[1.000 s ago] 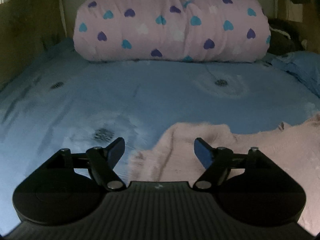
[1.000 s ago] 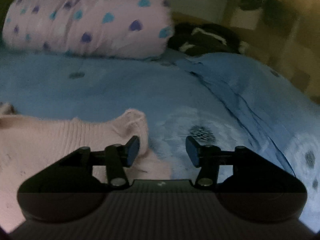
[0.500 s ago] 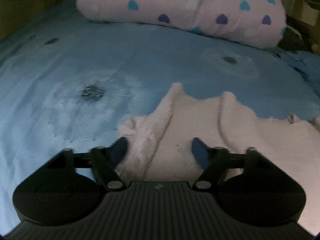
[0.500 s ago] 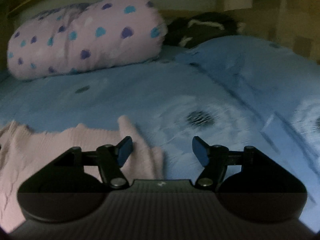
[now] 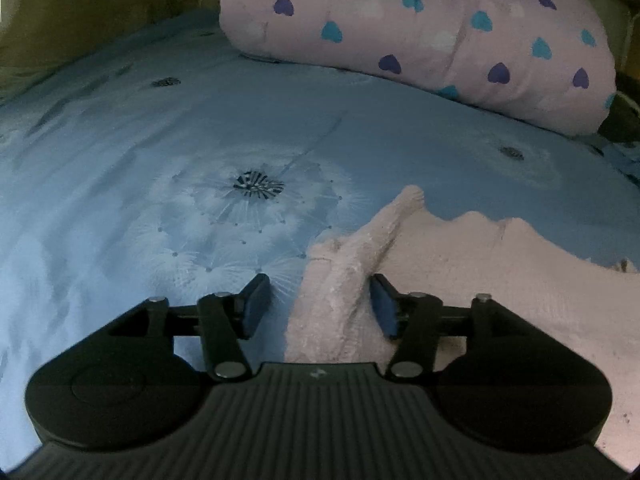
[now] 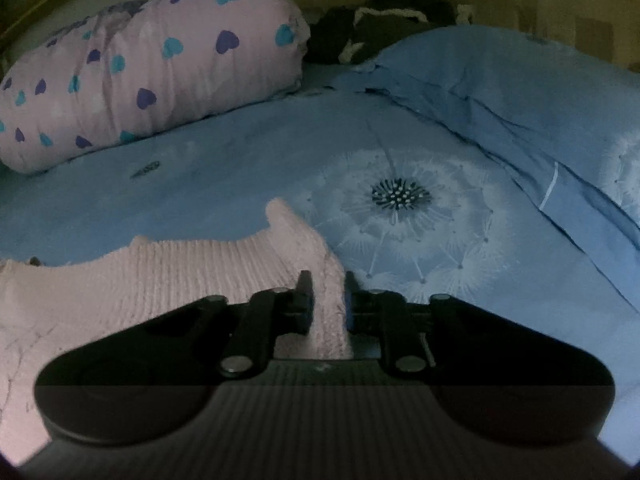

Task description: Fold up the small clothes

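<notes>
A pale pink knitted garment [image 5: 500, 280] lies spread on a blue dandelion-print bedspread [image 5: 160, 160], near the edge closest to both cameras. In the right wrist view its corner rises in a pinched ridge between the right gripper [image 6: 327, 300], whose jaws have just been closing and now press the knit from both sides. The left wrist view shows the opposite corner bunched up between the left gripper [image 5: 316, 304]; those jaws stand about half open, the right pad against the fabric, the left pad clear of it over bare bedspread. Both views show a rolled pink quilt with hearts [image 6: 140, 72]. Only the right view shows a dark bundle [image 6: 380, 20] beside it and a folded blue cover [image 6: 520, 100].
</notes>
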{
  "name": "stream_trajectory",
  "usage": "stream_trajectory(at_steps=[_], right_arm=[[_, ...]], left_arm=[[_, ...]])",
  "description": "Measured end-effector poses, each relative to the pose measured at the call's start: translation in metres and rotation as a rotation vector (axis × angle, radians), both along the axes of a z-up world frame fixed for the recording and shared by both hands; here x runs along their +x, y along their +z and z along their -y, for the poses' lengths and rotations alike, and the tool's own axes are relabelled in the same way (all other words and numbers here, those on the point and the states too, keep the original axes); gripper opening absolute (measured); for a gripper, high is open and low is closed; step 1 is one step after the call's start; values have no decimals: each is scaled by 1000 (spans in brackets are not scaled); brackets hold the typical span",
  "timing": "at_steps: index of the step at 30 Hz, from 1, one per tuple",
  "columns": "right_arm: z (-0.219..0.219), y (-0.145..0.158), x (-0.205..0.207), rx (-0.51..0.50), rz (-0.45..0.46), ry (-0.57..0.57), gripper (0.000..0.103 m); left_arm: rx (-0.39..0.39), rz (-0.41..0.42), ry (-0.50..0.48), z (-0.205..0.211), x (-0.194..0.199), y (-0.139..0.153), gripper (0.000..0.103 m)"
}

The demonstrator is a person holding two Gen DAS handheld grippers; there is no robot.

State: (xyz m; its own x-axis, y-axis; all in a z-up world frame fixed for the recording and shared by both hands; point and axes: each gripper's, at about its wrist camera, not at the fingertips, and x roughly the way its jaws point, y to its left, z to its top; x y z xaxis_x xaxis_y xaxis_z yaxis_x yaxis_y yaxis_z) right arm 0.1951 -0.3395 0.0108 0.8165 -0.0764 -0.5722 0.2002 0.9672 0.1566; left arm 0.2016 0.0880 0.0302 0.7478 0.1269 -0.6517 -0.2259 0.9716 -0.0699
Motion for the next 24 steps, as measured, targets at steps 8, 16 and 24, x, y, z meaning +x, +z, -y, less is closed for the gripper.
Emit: stream_trajectory(at_steps=[8, 16, 24], right_arm=[[4, -3, 1, -20, -2, -45, 37], [28, 13, -9, 151, -4, -130, 39], [13, 45, -35, 94, -5, -102, 47]], left_arm=[[56, -26, -38, -3, 17, -8, 77], [95, -12, -119, -5, -1, 5, 77], [142, -23, -164, 2, -36, 53, 77]])
